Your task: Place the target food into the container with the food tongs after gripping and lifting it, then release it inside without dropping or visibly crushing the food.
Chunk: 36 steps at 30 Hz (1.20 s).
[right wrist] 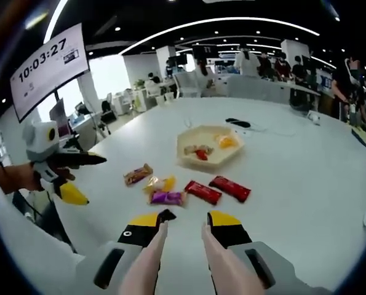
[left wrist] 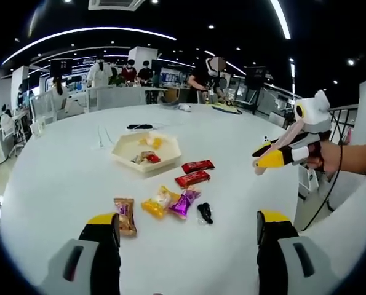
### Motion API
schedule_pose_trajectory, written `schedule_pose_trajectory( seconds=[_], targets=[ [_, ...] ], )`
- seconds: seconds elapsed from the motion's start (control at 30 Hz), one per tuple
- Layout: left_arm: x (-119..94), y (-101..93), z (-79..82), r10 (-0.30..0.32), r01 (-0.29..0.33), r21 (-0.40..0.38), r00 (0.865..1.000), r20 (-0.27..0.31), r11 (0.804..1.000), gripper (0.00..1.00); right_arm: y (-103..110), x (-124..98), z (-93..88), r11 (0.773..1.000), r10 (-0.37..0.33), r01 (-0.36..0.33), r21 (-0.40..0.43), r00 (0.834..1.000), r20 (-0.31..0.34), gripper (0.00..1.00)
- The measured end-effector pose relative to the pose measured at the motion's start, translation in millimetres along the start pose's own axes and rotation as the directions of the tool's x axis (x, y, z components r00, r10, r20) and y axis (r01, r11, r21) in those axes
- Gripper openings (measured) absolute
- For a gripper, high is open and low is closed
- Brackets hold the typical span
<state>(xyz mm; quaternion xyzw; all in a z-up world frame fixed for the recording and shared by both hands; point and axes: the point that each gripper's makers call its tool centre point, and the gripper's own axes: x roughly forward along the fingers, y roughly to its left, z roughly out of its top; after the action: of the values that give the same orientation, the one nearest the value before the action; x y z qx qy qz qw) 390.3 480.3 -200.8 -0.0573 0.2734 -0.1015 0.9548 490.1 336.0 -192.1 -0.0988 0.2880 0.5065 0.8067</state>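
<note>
A cream hexagonal container sits mid-table with a few snacks inside. In front of it lie two red bars, a yellow sweet, a purple sweet, a brown packet and a small black piece. My left gripper is wide open and holds nothing. My right gripper is shut on pale food tongs, whose tips hover just short of the black piece.
The round white table drops off close on the right of the left gripper view. A black object with a cable lies behind the container. People stand at desks beyond. A clock screen hangs at upper left.
</note>
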Motion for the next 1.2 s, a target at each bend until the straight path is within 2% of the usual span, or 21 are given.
schedule_pose_trajectory(
  seconds=[0.17, 0.33, 0.4, 0.53, 0.63, 0.67, 0.77, 0.83, 0.9, 0.97, 1.03, 1.13, 1.2],
  targets=[
    [-4, 1.2, -1.7, 0.009, -0.009, 0.029, 1.0, -0.011, 1.0, 0.92, -8, -4, -1.3, 1.0, -0.015, 0.015, -0.002, 1.0, 0.006, 0.29],
    [-10, 11.4, -1.1, 0.054, -0.054, -0.023, 0.999, 0.006, 0.998, 0.92, -4, 0, -4.0, 1.0, 0.004, -0.004, -0.005, 1.0, -0.005, 0.29],
    [-12, 12.0, -0.9, 0.059, -0.058, -0.041, 0.998, 0.024, 0.997, 0.92, -1, 6, -4.6, 0.999, 0.017, -0.017, -0.028, 1.0, -0.013, 0.29],
    [-14, 12.3, -15.5, 0.071, -0.071, -0.035, 0.997, -0.023, 0.997, 0.91, 7, 17, -6.7, 0.997, 0.053, -0.055, -0.056, 0.998, -0.035, 0.28],
    [-18, 11.9, -16.0, 0.08, -0.081, -0.045, 0.996, -0.027, 0.996, 0.91, 13, 22, -6.3, 0.994, 0.08, -0.084, -0.074, 0.996, -0.049, 0.28],
    [-19, 11.3, -13.0, 0.088, -0.088, -0.066, 0.996, -0.01, 0.994, 0.92, 17, 27, -5.3, 0.99, 0.102, -0.108, -0.094, 0.993, -0.064, 0.29],
    [-23, 13.4, -12.2, 0.134, -0.134, -0.078, 0.991, -0.012, 0.988, 0.91, 19, 36, -3.3, 0.984, 0.14, -0.148, -0.103, 0.987, -0.078, 0.29],
    [-30, 21.8, -12.2, 0.2, -0.2, -0.104, 0.98, -0.012, 0.974, 0.9, 21, 40, -2.2, 0.979, 0.163, -0.172, -0.11, 0.983, -0.087, 0.29],
    [-38, 24.4, -11.0, 0.234, -0.231, -0.152, 0.972, -0.001, 0.961, 0.91, 26, 49, -1.0, 0.964, 0.214, -0.228, -0.137, 0.97, -0.113, 0.29],
    [-44, 24.1, -11.6, 0.251, -0.248, -0.16, 0.968, 0.004, 0.956, 0.92, 29, 56, -1.6, 0.949, 0.253, -0.272, -0.157, 0.959, -0.131, 0.29],
    [-51, 24.1, -17.1, 0.288, -0.289, -0.167, 0.957, -0.027, 0.943, 0.91, 32, 61, -4.1, 0.934, 0.281, -0.307, -0.183, 0.947, -0.158, 0.29],
    [-61, 18.3, -15.1, 0.337, -0.336, -0.187, 0.941, -0.024, 0.923, 0.91, 36, 70, -2.9, 0.893, 0.335, -0.372, -0.253, 0.925, -0.178, 0.29],
    [-63, 17.1, -15.3, 0.356, -0.353, -0.195, 0.934, -0.023, 0.915, 0.91, 34, 75, -3.1, 0.885, 0.342, -0.383, -0.267, 0.921, -0.186, 0.28]
  ],
)
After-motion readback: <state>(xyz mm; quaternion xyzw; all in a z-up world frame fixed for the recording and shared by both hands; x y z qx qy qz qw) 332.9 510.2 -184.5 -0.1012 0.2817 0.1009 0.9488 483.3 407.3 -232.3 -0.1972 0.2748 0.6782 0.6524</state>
